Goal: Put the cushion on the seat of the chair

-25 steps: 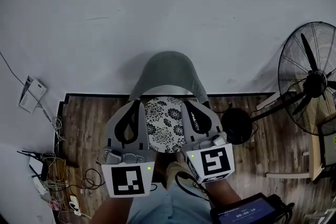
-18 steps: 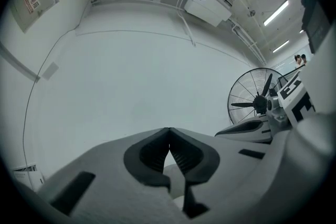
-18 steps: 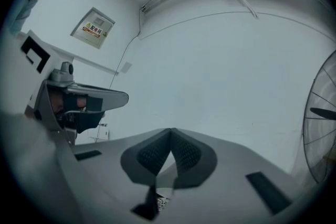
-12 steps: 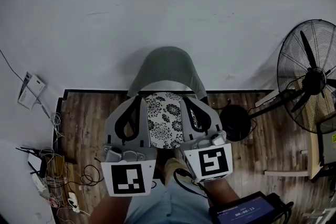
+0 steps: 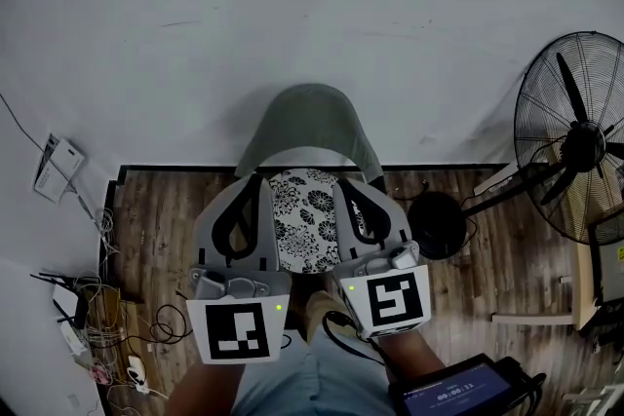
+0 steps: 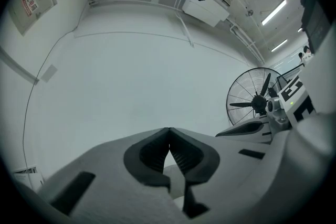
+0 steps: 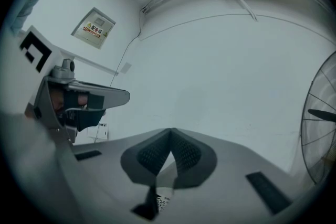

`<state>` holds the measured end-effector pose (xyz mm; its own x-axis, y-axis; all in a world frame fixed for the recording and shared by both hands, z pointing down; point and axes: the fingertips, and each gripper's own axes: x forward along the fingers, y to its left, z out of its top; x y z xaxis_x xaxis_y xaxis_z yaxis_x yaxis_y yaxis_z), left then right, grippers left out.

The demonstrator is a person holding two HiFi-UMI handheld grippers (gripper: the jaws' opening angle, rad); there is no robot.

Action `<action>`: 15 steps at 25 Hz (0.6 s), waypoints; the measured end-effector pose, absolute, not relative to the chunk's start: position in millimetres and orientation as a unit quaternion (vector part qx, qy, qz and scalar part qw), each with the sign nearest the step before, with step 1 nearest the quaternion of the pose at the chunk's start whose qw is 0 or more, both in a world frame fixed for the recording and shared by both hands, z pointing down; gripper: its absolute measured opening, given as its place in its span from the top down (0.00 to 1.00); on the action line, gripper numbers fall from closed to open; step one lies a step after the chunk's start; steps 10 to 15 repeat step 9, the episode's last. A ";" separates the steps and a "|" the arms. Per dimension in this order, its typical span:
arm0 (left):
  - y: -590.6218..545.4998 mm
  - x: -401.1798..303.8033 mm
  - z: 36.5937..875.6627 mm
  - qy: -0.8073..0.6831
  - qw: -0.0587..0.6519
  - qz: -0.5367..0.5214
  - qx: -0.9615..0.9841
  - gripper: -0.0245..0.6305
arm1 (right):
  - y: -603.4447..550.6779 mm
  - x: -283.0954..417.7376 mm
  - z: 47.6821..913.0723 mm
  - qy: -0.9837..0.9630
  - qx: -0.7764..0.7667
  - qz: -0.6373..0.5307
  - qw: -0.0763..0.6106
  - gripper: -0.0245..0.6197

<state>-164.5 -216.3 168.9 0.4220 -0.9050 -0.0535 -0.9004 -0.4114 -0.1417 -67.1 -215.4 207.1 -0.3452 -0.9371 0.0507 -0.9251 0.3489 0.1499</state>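
A grey chair (image 5: 310, 127) stands against the white wall, seen from above. A round cushion (image 5: 307, 219) with a black-and-white flower print lies over its seat. My left gripper (image 5: 256, 182) and right gripper (image 5: 341, 186) point level toward the wall on either side of the cushion, covering its side edges. In the left gripper view the left gripper (image 6: 168, 129) has its tips touching, with nothing between them. The right gripper (image 7: 171, 130) is shut the same way in its own view. A scrap of flower print (image 7: 163, 202) shows below its jaws.
A big standing fan (image 5: 575, 146) with a round black base (image 5: 439, 227) stands right of the chair. Cables and power strips (image 5: 88, 326) lie on the wooden floor at the left. A tablet (image 5: 458, 395) sits at the bottom right.
The chair and cushion sit slightly higher in the picture than before. Both grippers stay shut and keep their places beside the cushion.
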 end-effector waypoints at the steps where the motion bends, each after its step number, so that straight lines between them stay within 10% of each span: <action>1: -216.2 -163.5 168.8 0.537 0.074 -0.015 -0.840 0.95 | -215.2 -66.4 207.2 -0.819 0.569 -0.047 0.064 0.95; 15: -218.6 -158.1 171.0 0.535 0.076 -0.016 -0.841 0.95 | -217.2 -62.7 211.4 -0.819 0.569 -0.045 0.067 0.95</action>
